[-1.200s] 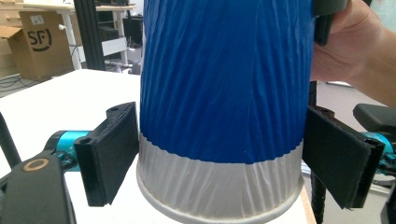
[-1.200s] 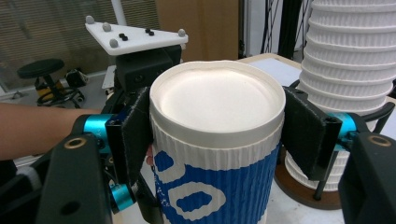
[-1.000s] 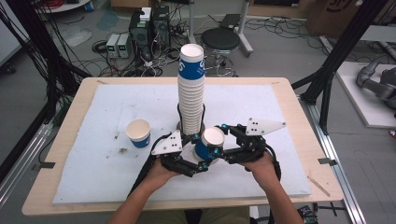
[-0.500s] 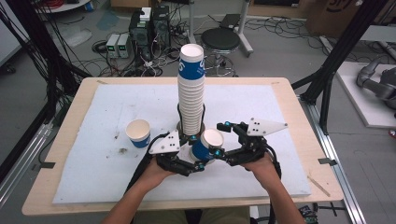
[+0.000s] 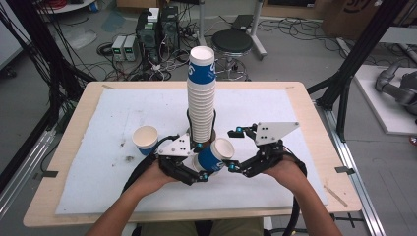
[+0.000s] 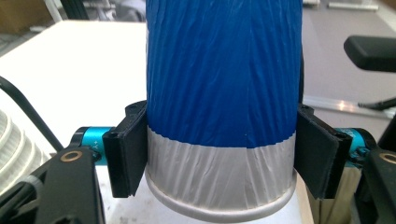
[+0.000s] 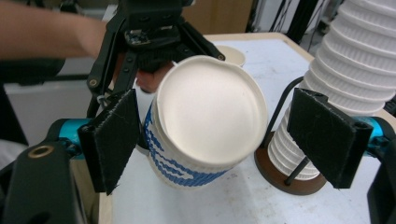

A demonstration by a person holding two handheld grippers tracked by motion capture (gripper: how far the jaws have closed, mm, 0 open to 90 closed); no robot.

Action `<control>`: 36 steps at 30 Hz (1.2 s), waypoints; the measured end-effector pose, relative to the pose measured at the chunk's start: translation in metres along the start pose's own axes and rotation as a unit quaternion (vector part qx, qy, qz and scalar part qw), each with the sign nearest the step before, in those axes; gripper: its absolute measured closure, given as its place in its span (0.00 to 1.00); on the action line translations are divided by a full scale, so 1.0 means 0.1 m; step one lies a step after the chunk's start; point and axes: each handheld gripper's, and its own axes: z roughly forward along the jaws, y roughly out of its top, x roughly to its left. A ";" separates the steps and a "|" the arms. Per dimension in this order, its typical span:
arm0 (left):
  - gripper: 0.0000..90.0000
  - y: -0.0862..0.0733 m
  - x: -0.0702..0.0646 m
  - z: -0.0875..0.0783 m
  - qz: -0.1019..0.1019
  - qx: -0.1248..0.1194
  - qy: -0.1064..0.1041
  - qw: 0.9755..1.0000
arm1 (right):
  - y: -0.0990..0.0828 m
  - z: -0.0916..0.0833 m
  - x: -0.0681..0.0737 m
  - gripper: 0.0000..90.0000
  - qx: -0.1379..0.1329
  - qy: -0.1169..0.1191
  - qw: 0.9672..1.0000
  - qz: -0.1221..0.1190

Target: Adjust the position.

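Blue cup (image 5: 214, 156): tilted, clamped in left tongs (image 5: 202, 173), beside cup stack (image 5: 201, 98).
Left tongs: just closed onto the cup.
Right tongs (image 5: 235, 166): open, pads flanking cup's mouth.
Counter (image 5: 305, 98): white mat.

No word or number can be read clearly; the print on the blue cups (image 5: 202, 72) is too small and blurred.

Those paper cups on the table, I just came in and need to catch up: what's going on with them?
A person is working with a gripper in each hand. The left gripper has just closed its jaws on a blue cup, holding it tilted near its base. The right gripper stands open around that cup's mouth. A tall cup stack rises on a stand behind, and a lone cup stands upright to the left.
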 end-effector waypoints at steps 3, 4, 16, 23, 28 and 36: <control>0.31 0.02 0.00 -0.02 0.001 0.014 -0.003 1.000 | 0.09 0.01 -0.02 0.20 0.019 0.009 1.000 -0.018; 0.31 0.03 0.00 -0.02 0.000 0.017 -0.004 1.000 | 0.11 0.02 -0.03 0.20 0.028 0.012 0.999 -0.026; 0.31 0.04 0.00 -0.03 0.005 0.047 -0.014 0.999 | 0.29 0.21 -0.04 0.20 0.132 0.053 0.987 -0.081; 0.30 0.03 -0.02 0.01 0.009 0.056 -0.029 0.998 | 0.30 0.35 -0.02 0.20 0.183 0.070 0.976 -0.099; 0.30 0.03 -0.03 0.02 0.008 0.056 -0.035 0.998 | 0.29 0.40 -0.02 0.28 0.194 0.091 0.971 -0.103; 0.30 0.02 -0.04 0.03 0.014 0.055 -0.041 0.998 | 0.27 0.38 -0.02 0.32 0.193 0.110 0.970 -0.098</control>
